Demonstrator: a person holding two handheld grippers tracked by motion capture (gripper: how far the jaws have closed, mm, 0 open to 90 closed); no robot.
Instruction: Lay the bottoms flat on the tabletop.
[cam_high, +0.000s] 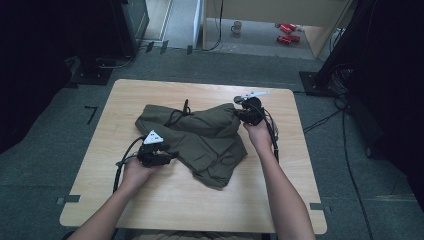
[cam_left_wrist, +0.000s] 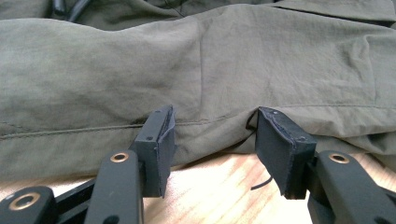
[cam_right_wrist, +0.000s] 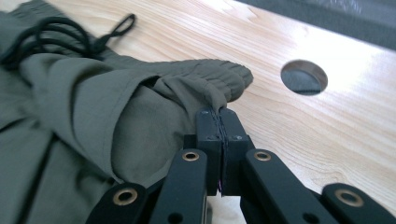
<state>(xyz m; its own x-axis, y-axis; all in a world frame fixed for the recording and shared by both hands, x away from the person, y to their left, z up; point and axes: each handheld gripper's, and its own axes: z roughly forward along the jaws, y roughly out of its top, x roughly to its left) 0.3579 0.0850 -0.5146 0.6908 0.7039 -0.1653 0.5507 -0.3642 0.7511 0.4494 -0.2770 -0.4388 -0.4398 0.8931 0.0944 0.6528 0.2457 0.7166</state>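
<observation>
Right gripper view: gripper (cam_right_wrist: 219, 122) pads hide pinched trouser fabric (cam_right_wrist: 140, 116).

A light wooden table with rounded corners (cam_high: 200, 200) fills the middle of the high view, with a round hole (cam_right_wrist: 304, 77) cut through its top. It stands on grey carpet (cam_high: 45, 165). At the top of the frame, a pale mug (cam_high: 236, 26) sits left of two red cans (cam_high: 287, 34). Black cables (cam_high: 345, 130) trail over the carpet at the right.

plain olive-green garment (cam_high: 200, 137) with a black drawstring (cam_right_wrist: 56, 35), on a pale wood-grain table (cam_high: 200, 200).
</observation>
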